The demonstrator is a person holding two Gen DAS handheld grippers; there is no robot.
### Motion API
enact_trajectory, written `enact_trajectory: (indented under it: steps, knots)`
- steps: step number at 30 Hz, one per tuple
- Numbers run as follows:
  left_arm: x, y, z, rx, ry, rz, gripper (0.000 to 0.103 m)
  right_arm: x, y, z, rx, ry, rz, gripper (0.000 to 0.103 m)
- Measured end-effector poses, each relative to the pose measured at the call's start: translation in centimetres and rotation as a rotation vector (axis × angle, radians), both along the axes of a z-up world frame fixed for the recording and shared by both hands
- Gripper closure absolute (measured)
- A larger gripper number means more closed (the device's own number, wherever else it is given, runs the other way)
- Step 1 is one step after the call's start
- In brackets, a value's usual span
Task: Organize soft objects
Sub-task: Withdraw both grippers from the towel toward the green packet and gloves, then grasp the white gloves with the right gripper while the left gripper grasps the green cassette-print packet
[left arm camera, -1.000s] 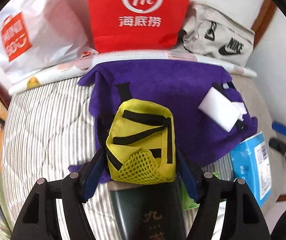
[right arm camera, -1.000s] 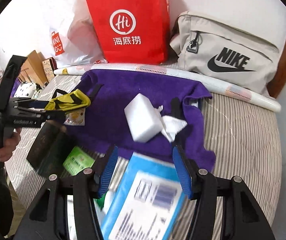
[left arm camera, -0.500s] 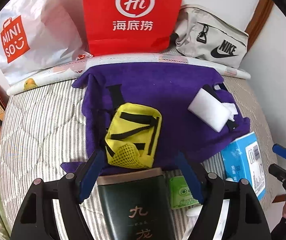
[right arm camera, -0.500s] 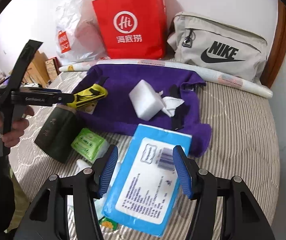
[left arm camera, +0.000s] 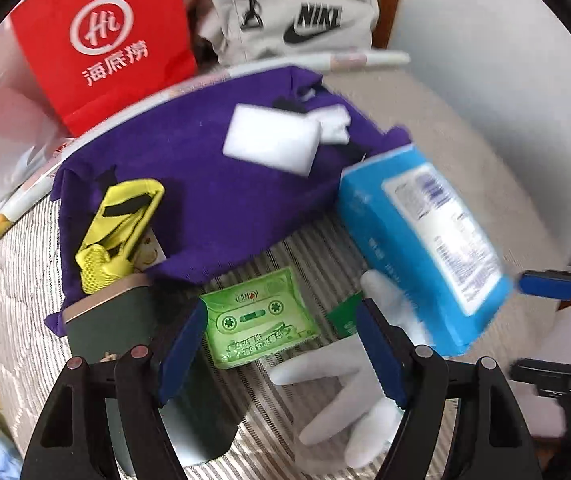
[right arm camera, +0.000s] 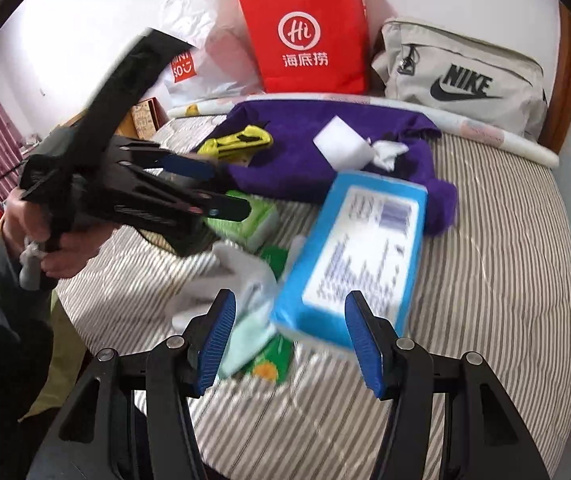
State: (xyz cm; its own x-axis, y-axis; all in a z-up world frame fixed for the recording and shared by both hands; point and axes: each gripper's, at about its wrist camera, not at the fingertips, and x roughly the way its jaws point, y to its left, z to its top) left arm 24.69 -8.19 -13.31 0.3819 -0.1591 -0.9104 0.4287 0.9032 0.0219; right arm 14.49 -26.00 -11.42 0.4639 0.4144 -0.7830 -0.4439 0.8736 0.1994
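**Over the striped bed, both jaws empty**

On the striped bed [right arm camera: 485,240], the purple towel [left arm camera: 221,184] is my landmark. On it lie the white sponge block [left arm camera: 271,142] and the yellow mesh pouch [left arm camera: 119,226], the pouch at its near-left corner. Just off the towel's near edge sits the green cassette-print packet [left arm camera: 259,318], with the blue tissue pack [right arm camera: 359,256] overlapping the towel's right corner and a white glove [left arm camera: 337,384] nearer me. My left gripper [left arm camera: 281,350] hangs above the green packet, jaws wide apart, holding nothing. My right gripper [right arm camera: 291,342] hovers at the blue pack's near end, jaws half open, gripping nothing.
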Motion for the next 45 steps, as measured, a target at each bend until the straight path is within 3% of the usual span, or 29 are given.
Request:
enact_trajectory:
  steps: [4,8,13,16,18,21,27,36,45]
  knots:
    - [0.6,-1.1,-2.2,0.08,0.026,-0.002,0.028,-0.8,-1.7,-0.8,0.02,0.029,-0.032,0.046]
    - [0.9,-1.3,-3.7,0.114,0.05,0.007,0.029,-1.0,-3.0,-1.6,0.03,0.048,-0.067,0.046]
    - [0.9,-1.5,-4.6,0.163,0.026,0.009,0.039,-0.9,-3.4,-2.4,0.033,0.067,-0.081,0.046]
    - [0.4,-1.6,-4.5,0.153,-0.001,-0.016,0.051,-1.0,-3.0,-2.4,0.044,0.07,-0.075,0.046]
    - [-0.1,-1.8,-4.3,0.138,-0.008,-0.03,0.067,-1.2,-2.7,-2.4,0.048,0.068,-0.065,0.046]
    - [-1.0,-1.8,-3.4,0.101,-0.007,-0.035,0.078,-1.8,-2.1,-2.2,0.055,0.062,-0.053,0.046]
    - [-2.0,-0.5,-1.1,0.042,-0.036,0.025,0.082,-3.2,-0.6,-2.1,0.071,0.054,-0.015,0.047]
    - [-5.3,1.1,3.9,-0.049,-0.117,0.037,0.082,-3.5,3.5,-4.1,0.072,0.074,0.022,0.047]
    - [-7.5,4.0,5.5,-0.084,-0.161,0.077,0.082,-2.2,5.3,-6.8,0.071,0.125,-0.082,0.046]
